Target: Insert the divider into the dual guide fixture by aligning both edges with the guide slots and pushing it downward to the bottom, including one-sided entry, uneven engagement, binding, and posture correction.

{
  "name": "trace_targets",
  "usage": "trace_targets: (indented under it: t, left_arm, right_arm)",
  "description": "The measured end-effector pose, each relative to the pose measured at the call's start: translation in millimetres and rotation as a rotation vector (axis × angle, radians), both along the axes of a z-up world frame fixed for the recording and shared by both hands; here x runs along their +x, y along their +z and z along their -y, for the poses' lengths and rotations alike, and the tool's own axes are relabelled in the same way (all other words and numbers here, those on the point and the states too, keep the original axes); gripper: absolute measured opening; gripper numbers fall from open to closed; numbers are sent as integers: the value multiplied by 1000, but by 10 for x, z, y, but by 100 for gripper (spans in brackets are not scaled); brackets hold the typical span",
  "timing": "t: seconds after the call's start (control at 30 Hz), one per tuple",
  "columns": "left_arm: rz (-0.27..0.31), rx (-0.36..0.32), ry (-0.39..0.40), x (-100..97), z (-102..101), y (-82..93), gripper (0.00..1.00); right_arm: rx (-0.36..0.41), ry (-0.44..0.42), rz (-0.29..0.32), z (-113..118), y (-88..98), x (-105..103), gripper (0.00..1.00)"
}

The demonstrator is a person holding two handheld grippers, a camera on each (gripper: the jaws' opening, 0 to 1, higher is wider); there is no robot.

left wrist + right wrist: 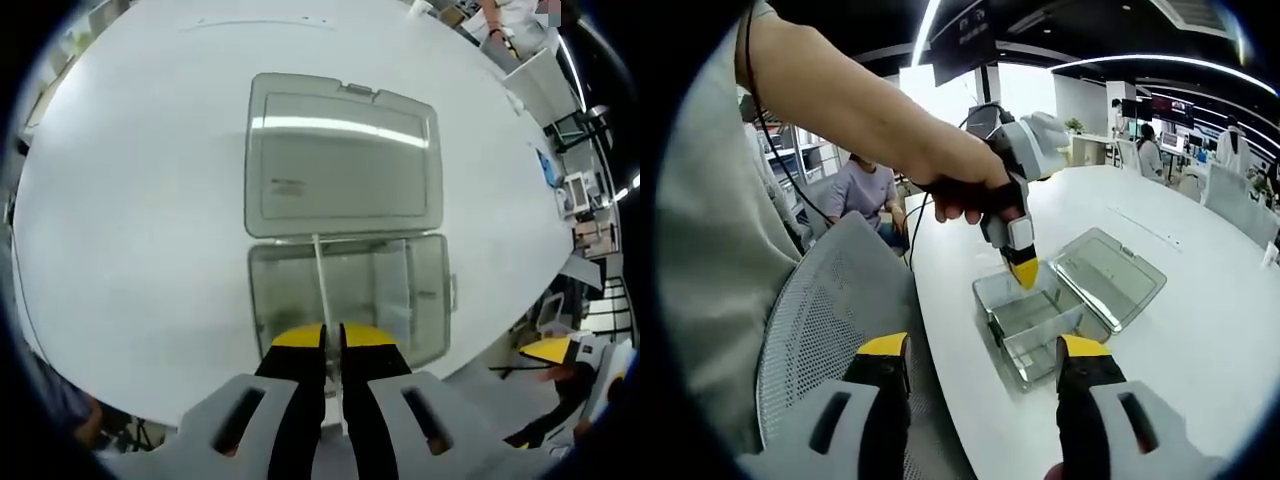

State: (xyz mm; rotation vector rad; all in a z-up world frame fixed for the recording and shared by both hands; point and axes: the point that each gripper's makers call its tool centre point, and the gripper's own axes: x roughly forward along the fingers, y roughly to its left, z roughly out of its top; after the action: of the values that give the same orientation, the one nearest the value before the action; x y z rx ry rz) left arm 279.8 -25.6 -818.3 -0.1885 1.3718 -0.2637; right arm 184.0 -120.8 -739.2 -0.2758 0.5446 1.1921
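- In the left gripper view, my left gripper (332,345) has its yellow-tipped jaws nearly together, pinching the near top edge of the divider (321,285), a thin translucent panel.
- The divider stands upright on edge inside the clear plastic box (432,300), running from the near wall toward the hinge side and splitting the box into a left and a right section.
- I cannot tell whether its edges sit in the guide slots, or whether it reaches the bottom.
- The lid (343,158) lies open and flat on the white table (130,220), on the far side of the box.
- In the right gripper view, my right gripper (983,372) holds nothing; its jaws are spread wide.
- It hangs near the table edge, well apart from the box (1012,318), above a grey mesh chair (825,310).
- There the left gripper (1024,270) points down into the box, held by a hand (960,190).
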Motion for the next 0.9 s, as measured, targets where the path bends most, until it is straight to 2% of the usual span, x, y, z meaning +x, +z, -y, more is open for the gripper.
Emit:
trace_targets:
  t: [0.9]
  left_arm:
    - [-4, 12, -11, 24, 22, -71, 2]
  right_arm:
    - [-5, 1, -18, 30, -53, 3, 55]
